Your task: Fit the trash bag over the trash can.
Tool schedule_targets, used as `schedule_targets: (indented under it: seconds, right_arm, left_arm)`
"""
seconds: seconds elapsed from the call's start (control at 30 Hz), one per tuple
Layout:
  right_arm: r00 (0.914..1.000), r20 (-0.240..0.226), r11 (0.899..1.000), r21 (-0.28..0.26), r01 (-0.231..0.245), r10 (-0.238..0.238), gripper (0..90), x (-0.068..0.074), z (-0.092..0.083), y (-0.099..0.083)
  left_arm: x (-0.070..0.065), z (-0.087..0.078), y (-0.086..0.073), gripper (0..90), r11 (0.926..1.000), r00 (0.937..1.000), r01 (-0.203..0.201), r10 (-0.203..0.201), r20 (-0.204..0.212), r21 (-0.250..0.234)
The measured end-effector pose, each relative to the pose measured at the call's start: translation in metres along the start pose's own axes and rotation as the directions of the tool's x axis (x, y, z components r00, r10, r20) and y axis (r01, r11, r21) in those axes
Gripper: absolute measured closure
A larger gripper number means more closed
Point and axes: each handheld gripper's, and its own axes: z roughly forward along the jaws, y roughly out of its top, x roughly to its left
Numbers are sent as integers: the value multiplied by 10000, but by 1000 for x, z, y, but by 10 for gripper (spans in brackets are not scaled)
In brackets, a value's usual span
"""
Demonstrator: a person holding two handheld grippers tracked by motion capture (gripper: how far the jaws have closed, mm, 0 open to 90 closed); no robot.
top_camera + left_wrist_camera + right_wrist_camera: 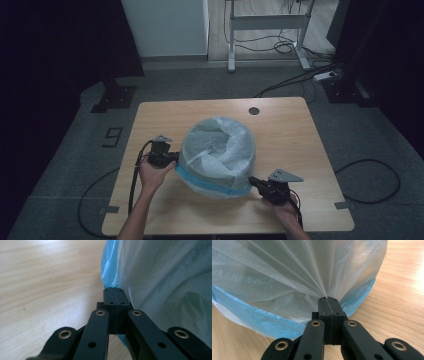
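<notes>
A round bin covered by a translucent white plastic bag [220, 150] with a blue hem [210, 186] stands mid-table. At its left side my left gripper [176, 159] is shut, and in the left gripper view its tips [113, 288] pinch the blue edge of the bag [162, 277]. My right gripper [251, 180] is at the bin's front right, low by the hem. In the right gripper view its jaws [327, 298] are shut on the bag [287, 277], and tight pleats fan out from the pinch. The film hides what is inside the bin.
The wooden table [290, 135] has a round dark grommet [254, 110] near its far edge. On the floor beyond are a white desk frame [267, 22], a power strip [325, 76] with cables, and a dark stand base [114, 97].
</notes>
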Motion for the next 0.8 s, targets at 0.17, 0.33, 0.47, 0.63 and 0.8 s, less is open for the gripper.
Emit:
schedule_targets:
  seconds: [0.17,0.33,0.47,0.63,0.8]
  right_arm:
    - [9999,-35,9999,34,-110,110,894,-2,1,-2]
    - [9999,126,9991,-430,-15,21,755,-4,-2,-2]
    - [9990,433,9945,-1048,-63,109,544,-3,-12,2]
    - [9994,271,9885,-1497,-192,235,432,-6,-22,6]
    - [9994,206,9821,-1872,-219,262,401,-10,-31,7]
  left_arm:
    - [2,-1,-4,897,9998,10000,36,-35,50,-182]
    - [3,-9,-8,724,9931,9994,-157,122,-310,-1160]
    - [9,-31,-13,484,9717,9965,-59,-140,-823,-2361]
    - [16,-61,-21,347,9429,9964,-228,-55,-842,-3322]
    - [16,-82,-22,331,9125,9944,-1051,934,-488,-3954]
